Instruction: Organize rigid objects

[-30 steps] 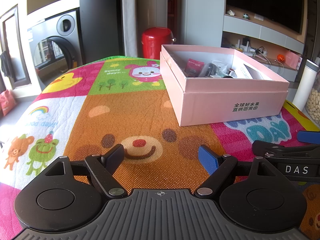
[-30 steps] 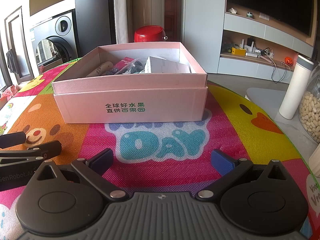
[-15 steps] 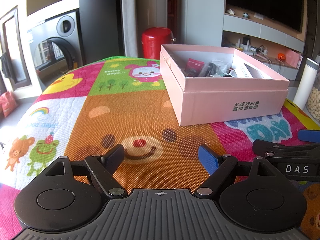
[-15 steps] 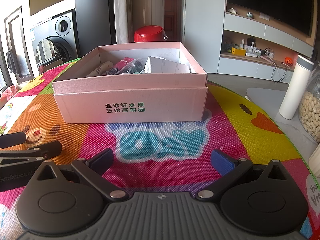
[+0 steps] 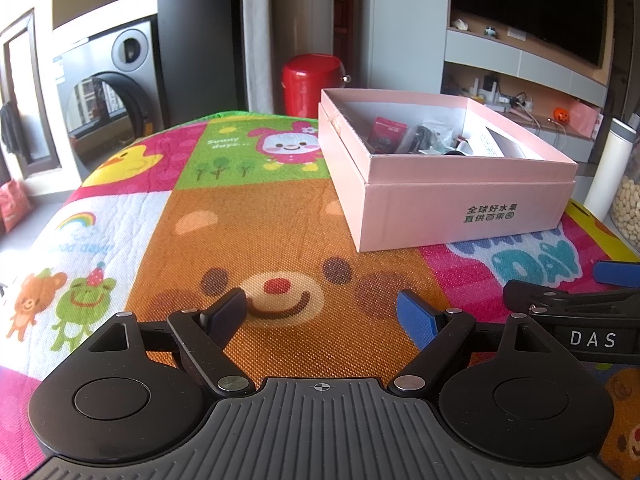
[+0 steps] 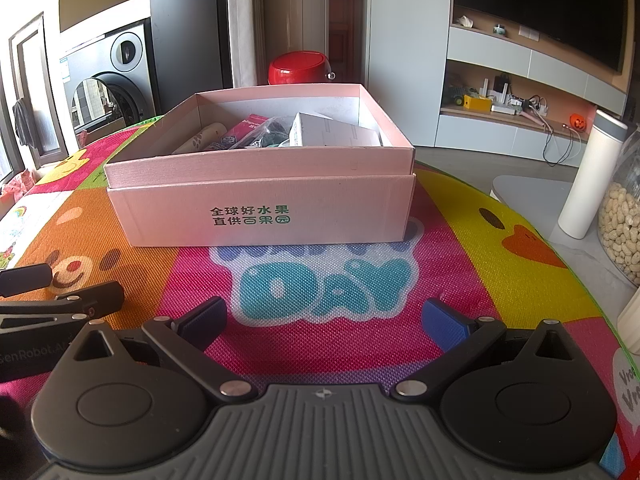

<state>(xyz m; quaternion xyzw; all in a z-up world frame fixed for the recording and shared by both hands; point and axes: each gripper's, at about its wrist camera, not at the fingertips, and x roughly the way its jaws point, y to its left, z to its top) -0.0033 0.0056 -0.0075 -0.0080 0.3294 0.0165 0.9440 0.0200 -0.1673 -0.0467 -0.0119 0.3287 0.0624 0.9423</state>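
Note:
An open pink cardboard box (image 5: 460, 208) (image 6: 260, 216) with green print stands on a colourful cartoon mat (image 5: 260, 232) (image 6: 460, 248). Inside lie a white carton (image 6: 332, 134), a red packet (image 5: 386, 132) (image 6: 248, 126), a clear bag of dark parts (image 5: 430, 138) and a tan cylinder (image 6: 202, 138). My left gripper (image 5: 320, 312) rests low over the bear face, open and empty, left of the box. My right gripper (image 6: 324, 320) is open and empty in front of the box, over the "DAY" lettering. Each gripper shows at the edge of the other's view.
A white bottle (image 6: 588, 180) and a glass jar of nuts (image 6: 622, 232) stand beyond the mat's right edge. A red bin (image 5: 310, 80), a washing machine (image 5: 112, 92) and a TV shelf (image 6: 520, 92) lie behind the table. Bare mat spreads left of the box.

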